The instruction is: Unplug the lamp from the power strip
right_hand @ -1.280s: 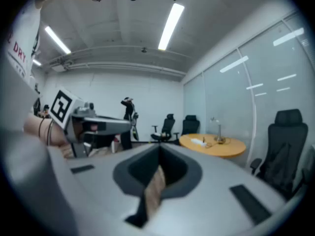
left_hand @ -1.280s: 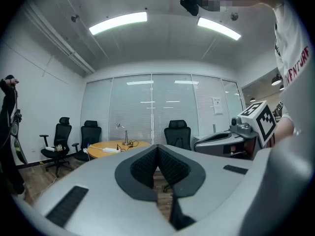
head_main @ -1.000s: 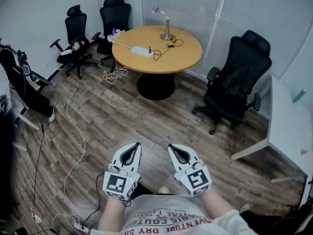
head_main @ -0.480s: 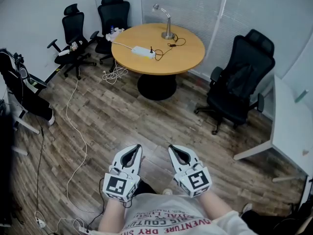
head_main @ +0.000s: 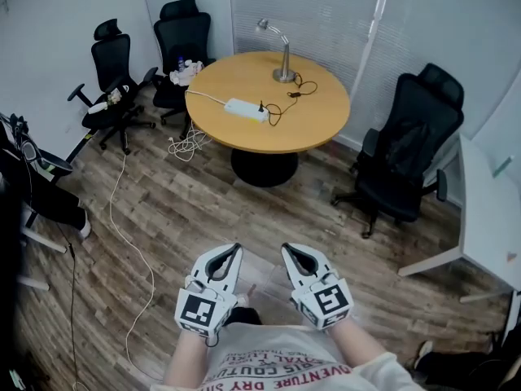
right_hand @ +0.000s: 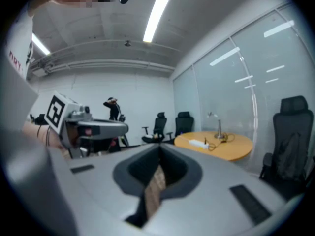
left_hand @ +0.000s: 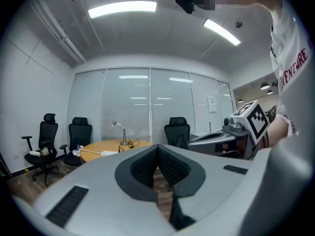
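Jaws of both grippers are pressed together with nothing between them. The left gripper (head_main: 233, 249) and the right gripper (head_main: 290, 249) sit side by side above the wooden floor (head_main: 203, 210), their tips angled slightly toward each other.

The power strip (head_main: 246, 109) lies far ahead of the jaws, well apart from both, on the round counter (head_main: 244, 72). In the left gripper view the counter sits ahead and to the left of the closed tips. In the right gripper view it sits ahead and to the right of them.

The strip is a white bar lying flat. Its long axis runs slantwise across the line of the jaws, from far-left to nearer-right as the head view shows it. Its white cord (head_main: 203, 96) leaves the far-left end and drops over the counter's edge to a loose pile on the floor.

A black plug (head_main: 262, 107) stands in the strip's nearer-right end, and a black cable (head_main: 286, 98) loops from it toward the lamp (head_main: 284, 55). The lamp stands upright beyond the strip, farther from the jaws, on a round base. Its stem is vertical and its head is bent over to the left.

Black office chairs (head_main: 411, 149) stand around the counter, one to the right of the jaws' line and two to the left by the wall.
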`<state>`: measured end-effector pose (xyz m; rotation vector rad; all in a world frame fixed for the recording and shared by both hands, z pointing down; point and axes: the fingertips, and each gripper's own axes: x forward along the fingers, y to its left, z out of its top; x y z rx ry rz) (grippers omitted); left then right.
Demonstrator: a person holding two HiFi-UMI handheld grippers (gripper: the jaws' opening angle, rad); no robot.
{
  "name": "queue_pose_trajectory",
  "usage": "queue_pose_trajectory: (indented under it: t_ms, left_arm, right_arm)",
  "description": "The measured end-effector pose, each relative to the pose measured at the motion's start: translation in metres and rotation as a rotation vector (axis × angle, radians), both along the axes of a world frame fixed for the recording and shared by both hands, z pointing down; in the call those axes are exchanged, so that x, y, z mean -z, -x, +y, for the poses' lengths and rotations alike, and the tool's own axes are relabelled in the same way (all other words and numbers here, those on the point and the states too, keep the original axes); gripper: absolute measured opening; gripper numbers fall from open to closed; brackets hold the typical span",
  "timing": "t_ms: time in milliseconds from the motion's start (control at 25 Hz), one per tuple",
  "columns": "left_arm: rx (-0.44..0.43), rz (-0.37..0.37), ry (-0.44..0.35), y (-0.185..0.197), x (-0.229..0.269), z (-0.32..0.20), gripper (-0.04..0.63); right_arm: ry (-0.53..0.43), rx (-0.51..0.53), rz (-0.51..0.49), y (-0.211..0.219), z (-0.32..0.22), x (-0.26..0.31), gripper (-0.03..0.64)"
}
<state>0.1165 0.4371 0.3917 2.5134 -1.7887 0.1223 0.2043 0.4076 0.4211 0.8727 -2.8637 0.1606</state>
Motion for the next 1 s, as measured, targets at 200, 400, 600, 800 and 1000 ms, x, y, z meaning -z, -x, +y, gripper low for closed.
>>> queue_pose_trajectory:
  t_ms: [200,400,600,800,1000]
  left_arm:
    - [-0.037,0.005,0.017,0.069,0.006,-0.043,0.028]
    - [-0.08,-0.007,0.021,0.116,0.007,-0.073,0.028]
    - [-0.086,0.01,0.035,0.143,-0.003,-0.103,0.028]
    - [-0.062,0.01,0.039,0.161,-0.01,-0.14,0.026]
    - [-0.019,0.005,0.038,0.179,-0.019,-0.197,0.028]
  right_arm:
    - [-0.001,-0.06,-0.006,0.062,-0.042,0.007,0.028]
    - [0.007,-0.114,0.006,0.104,-0.072,0.009,0.029]
    - [-0.003,-0.118,0.052,0.132,-0.104,0.005,0.028]
    - [-0.016,-0.066,0.071,0.151,-0.146,-0.008,0.028]
    - [-0.023,-0.023,0.05,0.168,-0.203,-0.021,0.029]
